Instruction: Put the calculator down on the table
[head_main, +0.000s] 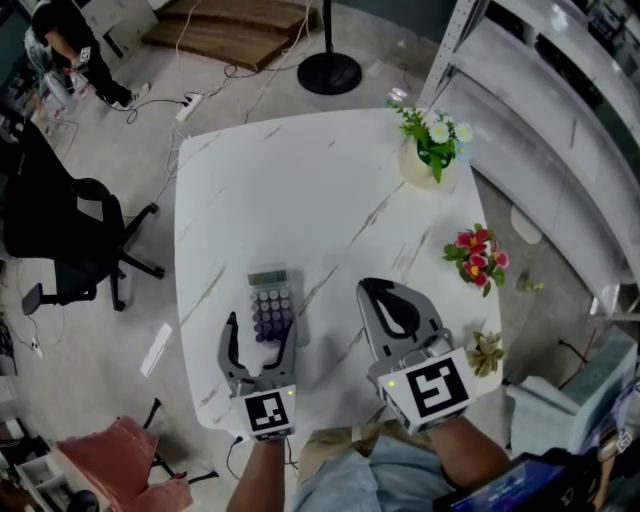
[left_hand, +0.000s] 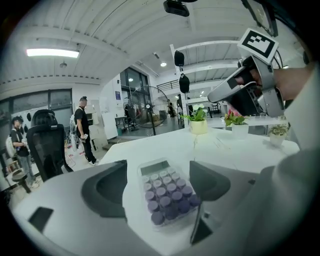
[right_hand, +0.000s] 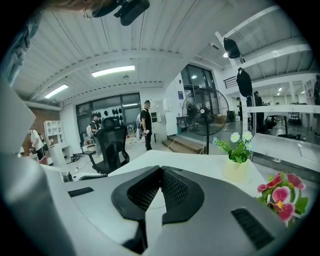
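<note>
Our left gripper (head_main: 262, 325) stands with its jaws spread wide, and the calculator (head_main: 271, 303) lies between them on the white table (head_main: 300, 180), apparently clear of both pads. Our right gripper (head_main: 368, 286), just beside, has its jaws closed together on nothing.

Holds left gripper (head_main: 262, 325) (left_hand: 157, 185) forward, tilted slightly down, jaws spread wide, pads pressing on nothing; holds right gripper (head_main: 372, 288) (right_hand: 161, 170) alongside, same slight tilt, jaws closed together, empty
</note>
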